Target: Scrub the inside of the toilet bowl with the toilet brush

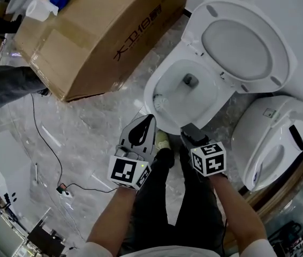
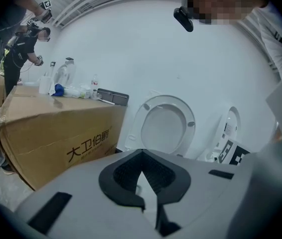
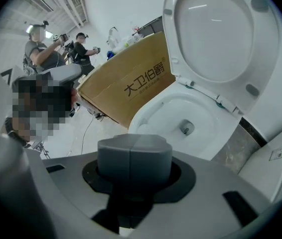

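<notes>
- The toilet bowl stands open at upper centre, with no toilet brush in your grip (a pale shape by its left wall might be one).
- Your left hand-held gripper and right hand-held gripper are both pressed together, empty.
- Risk: reaching in brushless, you'd likely strike porcelain.
- Count: two toilets, including the second toilet, two grippers, one cardboard box.

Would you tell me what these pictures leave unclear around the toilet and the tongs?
Pale shape inside the toilet bowl, head view: too small to tell whether it is the toilet brush.
Bowl's near rim: right gripper view, hidden behind the shut tongs of the right gripper.
Items on the cardboard box: left gripper view, too small.
</notes>
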`<state>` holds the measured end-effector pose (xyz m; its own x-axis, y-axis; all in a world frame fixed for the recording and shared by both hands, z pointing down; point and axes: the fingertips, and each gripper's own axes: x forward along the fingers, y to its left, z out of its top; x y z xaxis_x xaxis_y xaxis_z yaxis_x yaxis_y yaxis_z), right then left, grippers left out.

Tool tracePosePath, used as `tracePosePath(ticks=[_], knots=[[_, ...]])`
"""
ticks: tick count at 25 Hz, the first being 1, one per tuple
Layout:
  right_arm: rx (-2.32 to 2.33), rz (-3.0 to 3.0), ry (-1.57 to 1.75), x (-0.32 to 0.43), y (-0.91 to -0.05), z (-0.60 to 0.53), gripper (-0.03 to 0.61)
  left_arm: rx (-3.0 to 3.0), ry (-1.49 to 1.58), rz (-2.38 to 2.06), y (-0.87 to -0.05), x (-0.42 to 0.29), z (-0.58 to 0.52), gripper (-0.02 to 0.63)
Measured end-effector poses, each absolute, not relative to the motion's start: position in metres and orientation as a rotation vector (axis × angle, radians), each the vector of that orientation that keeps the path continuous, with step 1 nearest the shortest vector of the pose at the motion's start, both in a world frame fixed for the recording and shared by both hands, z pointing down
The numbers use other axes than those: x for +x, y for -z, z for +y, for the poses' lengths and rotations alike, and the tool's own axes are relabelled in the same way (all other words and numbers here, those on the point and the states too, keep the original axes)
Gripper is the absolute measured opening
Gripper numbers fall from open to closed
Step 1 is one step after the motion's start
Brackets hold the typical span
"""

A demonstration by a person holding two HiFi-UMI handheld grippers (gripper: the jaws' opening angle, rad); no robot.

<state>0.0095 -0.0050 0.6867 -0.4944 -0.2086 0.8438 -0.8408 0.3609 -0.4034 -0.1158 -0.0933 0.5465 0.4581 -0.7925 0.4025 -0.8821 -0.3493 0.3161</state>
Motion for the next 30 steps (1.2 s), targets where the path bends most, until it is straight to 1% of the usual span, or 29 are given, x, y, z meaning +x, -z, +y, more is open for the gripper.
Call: tracePosePath(ticks=[5,13,18,30], knots=[[0.753,-1.875,-1.019,0.032,-0.688,0.019,0.156,2.208,-0.240,-1.389,-0.549,-0.105,-0.084,0.006],[0.589,-1.799,-0.879,0.076,-0.680,0.025,0.156,2.212,-0.232,-1.376,-0.555,-0.089,-0.077,0.006],[0.549,-1.731,-0.800,0.102,-0.675,0.020,0.156,2.213,-0.215,-1.351,-0.557,-0.079,-0.078,0.006],[0.544,-1.566,-0.548,0.126,-0.668,-0.022,0.156,2.278,-0.244,-1.270,-0.565,-0.046,-0.086,0.006]])
